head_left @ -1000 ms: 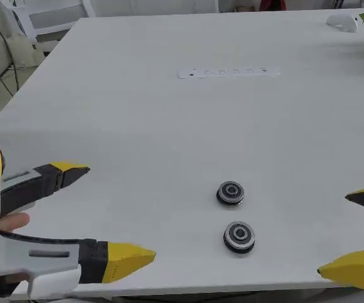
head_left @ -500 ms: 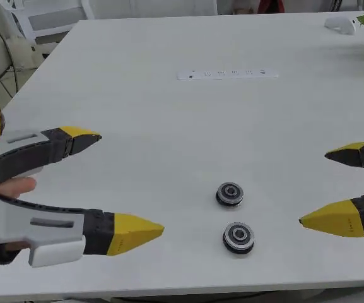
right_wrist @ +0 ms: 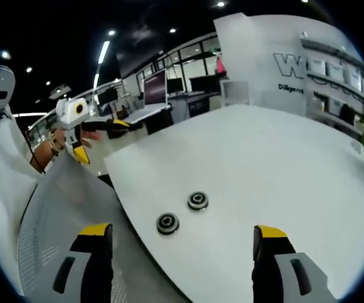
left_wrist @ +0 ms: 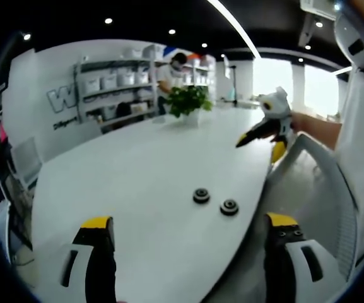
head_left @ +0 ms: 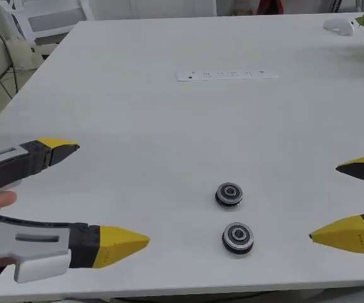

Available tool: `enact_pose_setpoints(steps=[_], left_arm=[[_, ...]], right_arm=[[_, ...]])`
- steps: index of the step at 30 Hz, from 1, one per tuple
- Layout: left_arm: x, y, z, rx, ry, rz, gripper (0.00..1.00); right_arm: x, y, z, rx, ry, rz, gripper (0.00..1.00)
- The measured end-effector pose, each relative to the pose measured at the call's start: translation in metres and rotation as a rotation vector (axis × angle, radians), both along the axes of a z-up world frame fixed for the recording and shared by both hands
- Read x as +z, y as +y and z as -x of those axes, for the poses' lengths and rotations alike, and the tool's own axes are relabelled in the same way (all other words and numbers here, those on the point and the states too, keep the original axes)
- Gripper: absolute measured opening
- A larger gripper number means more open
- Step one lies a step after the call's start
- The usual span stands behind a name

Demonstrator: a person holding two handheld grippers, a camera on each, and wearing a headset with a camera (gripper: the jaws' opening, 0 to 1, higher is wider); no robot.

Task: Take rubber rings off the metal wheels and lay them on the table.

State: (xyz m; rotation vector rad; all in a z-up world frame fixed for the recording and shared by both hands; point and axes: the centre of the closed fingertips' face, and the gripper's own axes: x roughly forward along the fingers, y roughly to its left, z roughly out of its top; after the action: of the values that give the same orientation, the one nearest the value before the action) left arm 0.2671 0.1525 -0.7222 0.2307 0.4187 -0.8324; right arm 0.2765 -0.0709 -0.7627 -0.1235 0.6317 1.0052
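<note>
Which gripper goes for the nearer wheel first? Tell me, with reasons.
Right, probably. The right gripper is open and sits slightly closer to the nearer wheel than the left gripper, which is also open.

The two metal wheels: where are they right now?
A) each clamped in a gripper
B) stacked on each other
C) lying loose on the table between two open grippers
C: the far wheel and near wheel lie apart on the table, with the left gripper and right gripper open on either side.
</note>
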Motion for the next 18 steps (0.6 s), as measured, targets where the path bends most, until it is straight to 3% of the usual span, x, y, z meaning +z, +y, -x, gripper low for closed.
enact_pose_setpoints(steps=[18], left_arm=[[-0.0046,0.0017,0.0042,0.007,0.014,-0.009,1.00]], right_arm=[[-0.0041,-0.0106,0.0014,-0.030,0.011,-0.008,0.92]])
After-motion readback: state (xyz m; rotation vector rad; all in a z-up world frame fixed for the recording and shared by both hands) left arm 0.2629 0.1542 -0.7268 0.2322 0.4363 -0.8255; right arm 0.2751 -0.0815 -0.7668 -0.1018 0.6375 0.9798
